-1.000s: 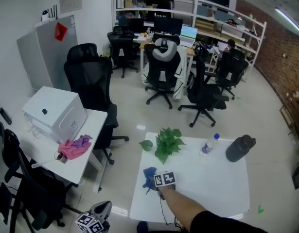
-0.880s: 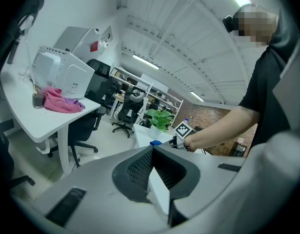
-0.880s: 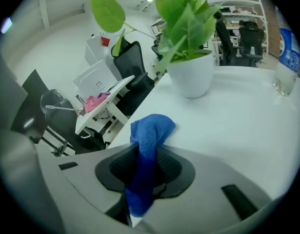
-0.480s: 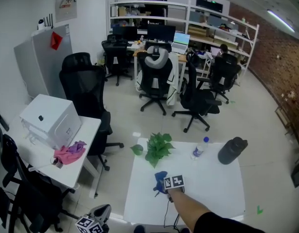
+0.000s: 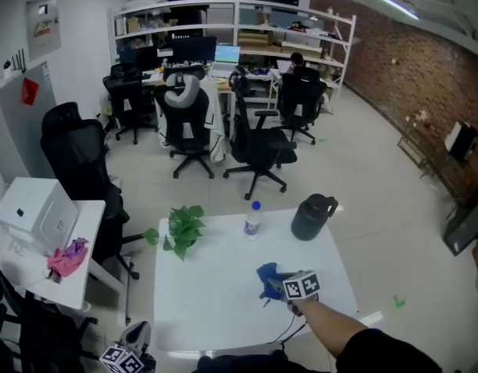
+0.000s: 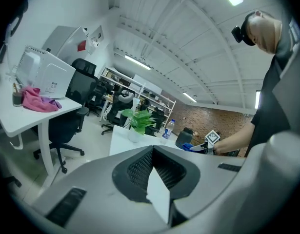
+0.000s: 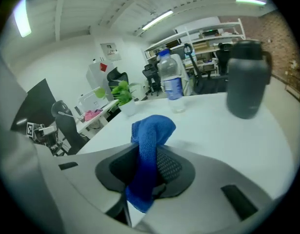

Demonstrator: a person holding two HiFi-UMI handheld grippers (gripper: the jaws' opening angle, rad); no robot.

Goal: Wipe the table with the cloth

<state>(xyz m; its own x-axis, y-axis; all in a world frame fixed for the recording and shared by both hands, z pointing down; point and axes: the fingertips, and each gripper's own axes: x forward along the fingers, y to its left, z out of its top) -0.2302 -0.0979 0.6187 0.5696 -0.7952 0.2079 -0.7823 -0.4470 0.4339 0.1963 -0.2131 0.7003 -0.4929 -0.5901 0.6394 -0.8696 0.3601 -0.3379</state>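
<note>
A blue cloth (image 5: 269, 279) lies bunched on the white table (image 5: 215, 294), right of its middle and towards the near edge. My right gripper (image 5: 279, 286) is shut on it, low over the tabletop. In the right gripper view the cloth (image 7: 150, 145) stands up out of the jaws of the right gripper (image 7: 144, 182) and hangs down between them. My left gripper (image 5: 134, 337) hangs off the table's near left corner, below the tabletop. In the left gripper view its jaws are shut with nothing between them, and the cloth (image 6: 188, 146) shows far off on the table.
A potted plant (image 5: 182, 228), a water bottle (image 5: 252, 218) and a dark jug (image 5: 311, 216) stand along the table's far side. A cable (image 5: 284, 334) hangs at the near edge. A side desk (image 5: 87, 282) at left carries a white box and a pink cloth (image 5: 66, 258). Office chairs (image 5: 258, 148) stand beyond.
My right gripper has slid the blue cloth across the tabletop from near the left front part towards the right. The head view has swung right. The left gripper stays low.
</note>
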